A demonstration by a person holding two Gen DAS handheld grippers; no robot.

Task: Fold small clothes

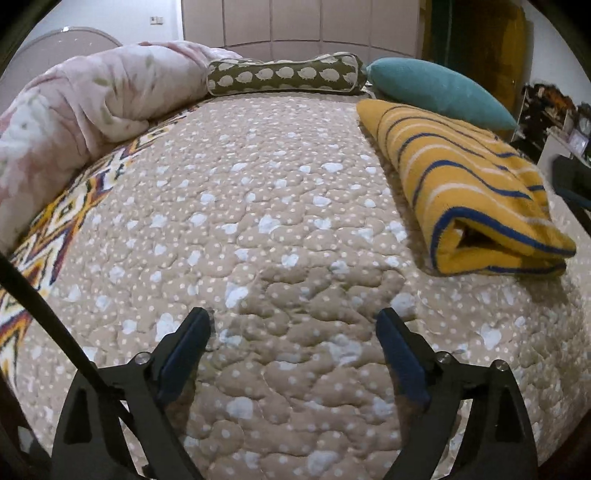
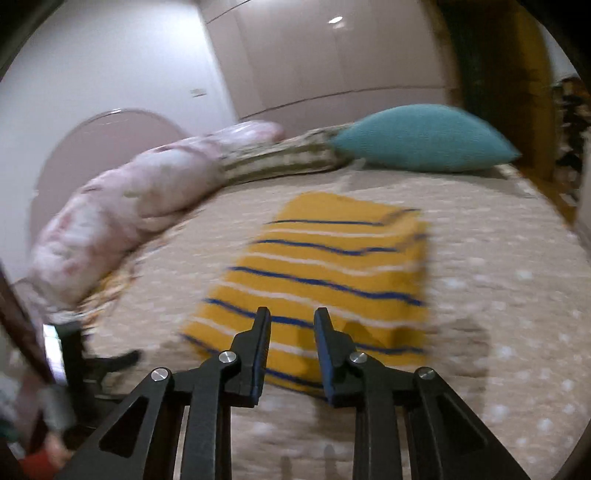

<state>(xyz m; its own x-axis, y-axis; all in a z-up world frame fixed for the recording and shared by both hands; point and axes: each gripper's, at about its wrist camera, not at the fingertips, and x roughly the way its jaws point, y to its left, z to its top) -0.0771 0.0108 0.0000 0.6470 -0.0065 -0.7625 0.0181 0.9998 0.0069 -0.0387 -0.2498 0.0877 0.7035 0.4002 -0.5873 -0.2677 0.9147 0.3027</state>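
A folded garment [image 1: 469, 184] of thick, fuzzy yellow knit with thin blue and white stripes lies on the bed, right of the left claw [image 1: 293, 323]. Its near end shows a rolled fold edged in blue, with a dark hollow inside. The bedspread [image 1: 258, 192] is tan, quilted in puffy cloud shapes, with white dots and pale blue hearts.

The left claw is released, its 2 jaws spread wide over bare quilt, nothing between them. The right claw [image 2: 291, 321] hovers above the garment's [image 2: 325, 266] near edge with jaws narrowed but apart, gripping nothing.

Along the far side lie a soft pink floral duvet [image 1: 85, 110], a tube-shaped olive bolster [image 1: 284, 75] with pale blobs, and a teal knitted cushion [image 1: 436, 90].

Only the left view shows a zigzag-patterned blanket edge [image 1: 48, 229] under the duvet and the fold's open end. Only the blurred right view shows the garment's flat rectangular top and a ceiling lamp reflection [image 2: 335, 20] on glossy wardrobe doors [image 2: 332, 59].
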